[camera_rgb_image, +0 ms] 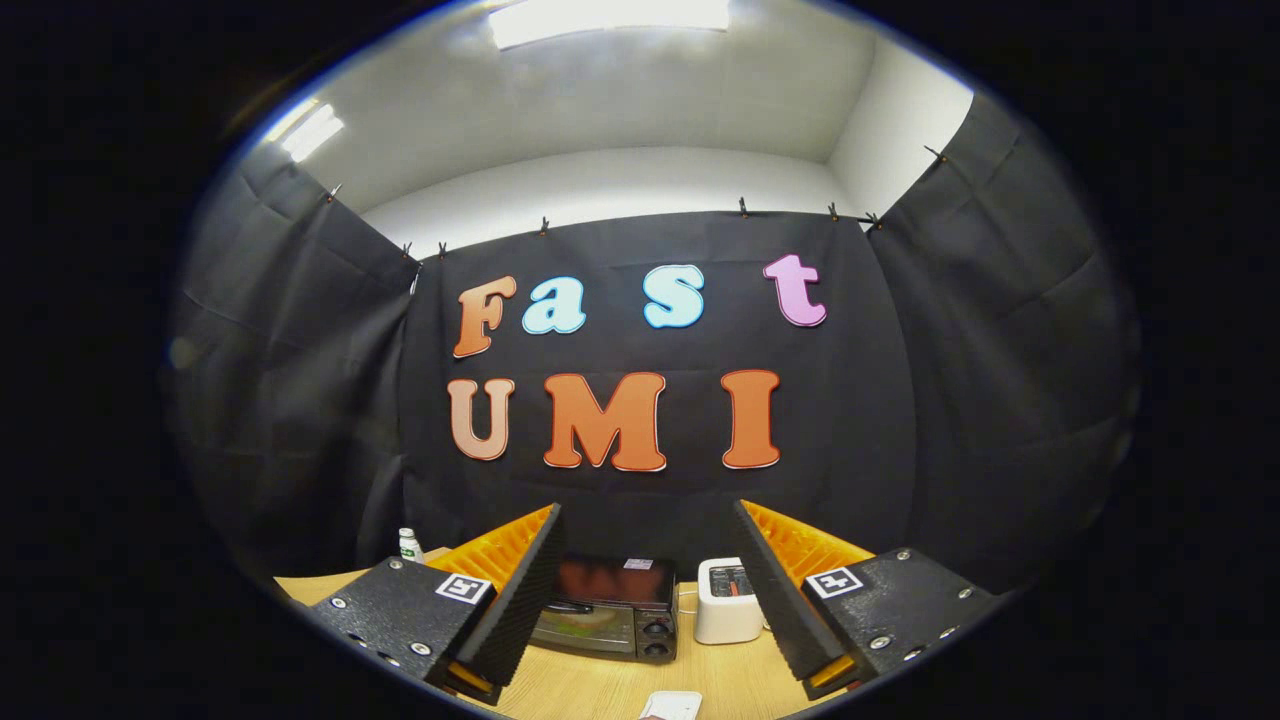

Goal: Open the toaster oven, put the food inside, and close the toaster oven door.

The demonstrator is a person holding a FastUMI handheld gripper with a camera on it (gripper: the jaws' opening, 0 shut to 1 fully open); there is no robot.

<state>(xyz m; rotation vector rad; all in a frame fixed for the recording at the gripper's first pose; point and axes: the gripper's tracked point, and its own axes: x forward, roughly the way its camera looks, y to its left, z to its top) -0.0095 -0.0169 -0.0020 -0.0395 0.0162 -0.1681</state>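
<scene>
**Claw held wide, well back from a closed-looking toaster oven**

At the far left of the desk (600, 690) a small bottle (409, 545) stands by the booth wall. Next comes the toaster oven (610, 608), seen between the claw's two fingers and well beyond their tips. It sits on the desk with its long axis running side to side, its glass door facing the claw and its two knobs stacked at its right end. The door appears upright against the front, so it looks closed; whether food lies behind the glass I cannot tell. Just right of it stands a white pop-up toaster (728, 600), slots up. Close below the fingers, a pale dish or pad (672, 706) peeks in; what it carries is not visible.

The claw (648, 590) is spread wide and grips nothing. This fits both a door yet to be opened and one already shut on the food, so no single move follows. Any approach to the door would go best level and square to the front, centred on the handle bar along its upper edge.
</scene>
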